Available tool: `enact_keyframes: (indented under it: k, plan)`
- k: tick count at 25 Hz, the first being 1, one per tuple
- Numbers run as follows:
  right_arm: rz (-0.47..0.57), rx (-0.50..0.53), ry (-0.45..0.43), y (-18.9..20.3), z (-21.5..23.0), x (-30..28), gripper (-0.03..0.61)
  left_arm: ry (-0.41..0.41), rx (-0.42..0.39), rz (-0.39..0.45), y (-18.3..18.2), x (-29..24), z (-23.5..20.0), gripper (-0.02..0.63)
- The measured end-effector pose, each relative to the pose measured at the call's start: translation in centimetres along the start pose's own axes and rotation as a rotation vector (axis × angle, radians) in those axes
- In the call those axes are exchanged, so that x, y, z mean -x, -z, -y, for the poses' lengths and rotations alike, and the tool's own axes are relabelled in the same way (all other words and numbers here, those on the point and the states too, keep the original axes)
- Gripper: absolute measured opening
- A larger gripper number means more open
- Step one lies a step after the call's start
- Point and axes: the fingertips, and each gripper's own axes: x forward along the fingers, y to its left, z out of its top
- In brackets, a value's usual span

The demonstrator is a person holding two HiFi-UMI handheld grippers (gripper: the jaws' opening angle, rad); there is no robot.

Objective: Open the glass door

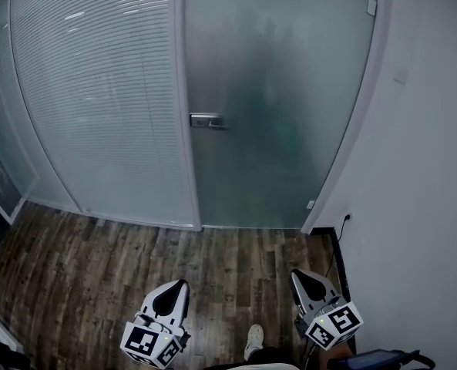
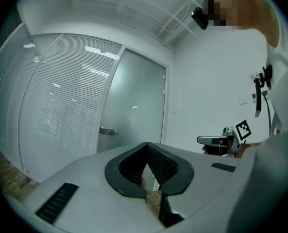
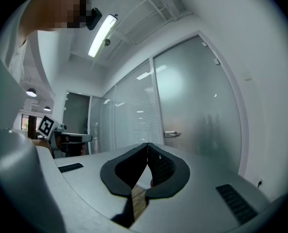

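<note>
Grey plastic shells with black ribbed pads make up both tools. The left gripper (image 1: pixel 180 285) has its jaws pressed tip to tip with nothing between them, and the right gripper (image 1: pixel 297 276) is clenched the same way, also empty. Both point level at the wall of glass ahead, low over the dark wood-plank floor (image 1: pixel 89 268), with the person's pale shoe (image 1: pixel 253 339) between them.

Well apart from either tool stands the tall frosted glass door (image 1: pixel 282 99), shut in its frame. Its small silver metal lever handle (image 1: pixel 207 120) sits at the door's left edge, just beside the pale upright post that divides it from the glass partition with white slatted blinds (image 1: pixel 97 91). A plain white wall (image 1: pixel 428 168) closes in the right side.

I'd say this is the approach, with nothing on the door touched yet. The next move calls for closing the gap to the lever (either gripper looks equally placed), parting one pair of jaws to take hold of it, then pressing it down. Whether the door pulls or pushes I cannot tell.
</note>
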Motion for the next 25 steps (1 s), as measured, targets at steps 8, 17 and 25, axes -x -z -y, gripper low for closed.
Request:
enact_keyframes:
  k: [8,17,25]
  plan:
    - [0.013,-0.030,0.002,-0.7,10.6,-4.6,0.002,0.000,-0.006,-0.010,-1.1,-11.6,0.4,0.000]
    - [0.001,-0.056,-0.028,-0.4,16.9,-8.8,0.002,0.003,-0.015,-0.036,-1.1,-19.2,0.4,0.000]
    - [-0.020,-0.035,-0.018,0.3,19.1,-14.4,0.002,0.030,-0.001,-0.019,-0.9,-24.1,-3.7,0.000]
